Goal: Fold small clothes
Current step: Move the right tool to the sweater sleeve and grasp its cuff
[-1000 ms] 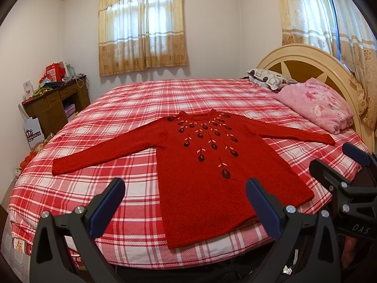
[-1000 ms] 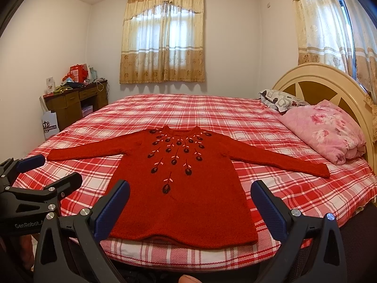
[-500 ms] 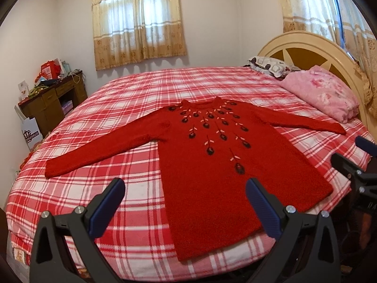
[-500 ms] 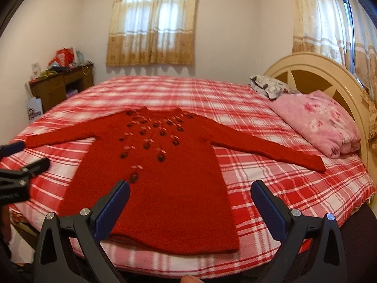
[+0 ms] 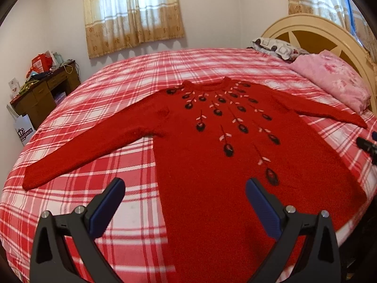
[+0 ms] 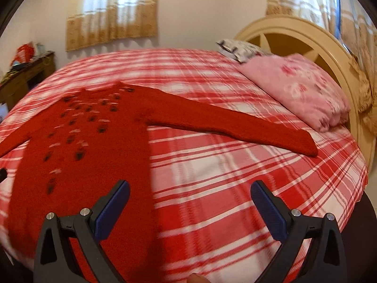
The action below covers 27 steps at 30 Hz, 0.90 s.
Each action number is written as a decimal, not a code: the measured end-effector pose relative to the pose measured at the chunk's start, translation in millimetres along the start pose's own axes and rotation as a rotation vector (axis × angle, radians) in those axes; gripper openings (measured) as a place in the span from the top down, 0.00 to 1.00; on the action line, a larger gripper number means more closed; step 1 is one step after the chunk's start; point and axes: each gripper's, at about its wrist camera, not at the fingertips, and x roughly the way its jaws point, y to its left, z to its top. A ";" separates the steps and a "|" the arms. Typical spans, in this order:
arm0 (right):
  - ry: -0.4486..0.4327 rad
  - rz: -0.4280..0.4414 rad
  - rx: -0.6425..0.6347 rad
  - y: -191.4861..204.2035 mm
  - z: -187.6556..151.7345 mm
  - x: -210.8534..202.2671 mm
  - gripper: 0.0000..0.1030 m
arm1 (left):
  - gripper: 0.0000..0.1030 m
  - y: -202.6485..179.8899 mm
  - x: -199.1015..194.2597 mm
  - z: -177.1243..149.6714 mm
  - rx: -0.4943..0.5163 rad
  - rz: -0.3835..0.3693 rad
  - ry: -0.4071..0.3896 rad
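Observation:
A red knitted sweater (image 5: 212, 165) with dark flower embroidery lies flat, face up, on the red plaid bed (image 5: 132, 89), both sleeves spread out. It also shows in the right wrist view (image 6: 77, 146), with its right sleeve (image 6: 235, 125) stretching toward the pillow. My left gripper (image 5: 185, 207) is open and empty, above the sweater's lower left edge. My right gripper (image 6: 189, 208) is open and empty, above the plaid sheet just right of the sweater's body. The tip of the right gripper shows at the right edge of the left wrist view (image 5: 367, 145).
A pink floral pillow (image 6: 297, 89) and a patterned pillow (image 5: 278, 48) lie by the cream headboard (image 5: 313, 33). A wooden desk with clutter (image 5: 40, 92) and a paper bag (image 5: 23, 132) stand at the left wall. A curtained window (image 5: 132, 11) is behind the bed.
Both grippers have moved forward and lower over the bed. The right gripper has swung to the right, toward the right sleeve. Both stay open; the sweater has not moved.

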 end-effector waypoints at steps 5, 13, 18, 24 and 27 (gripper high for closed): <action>0.041 -0.105 0.067 -50.1 17.7 31.1 0.01 | 0.00 3.8 28.6 10.5 0.010 0.017 0.025; 0.097 -0.236 0.179 -135.3 48.0 65.3 0.01 | 0.00 12.6 70.6 30.5 0.045 0.097 0.020; 0.129 -0.282 0.265 -187.0 60.9 87.3 0.01 | 0.00 28.5 94.2 38.0 0.013 0.119 0.052; 0.206 -0.235 0.370 -223.8 63.3 118.2 0.08 | 0.00 37.9 112.9 42.2 -0.001 0.132 0.077; 0.252 -0.188 0.409 -228.7 61.6 128.8 0.26 | 0.00 42.9 116.6 42.7 -0.007 0.137 0.082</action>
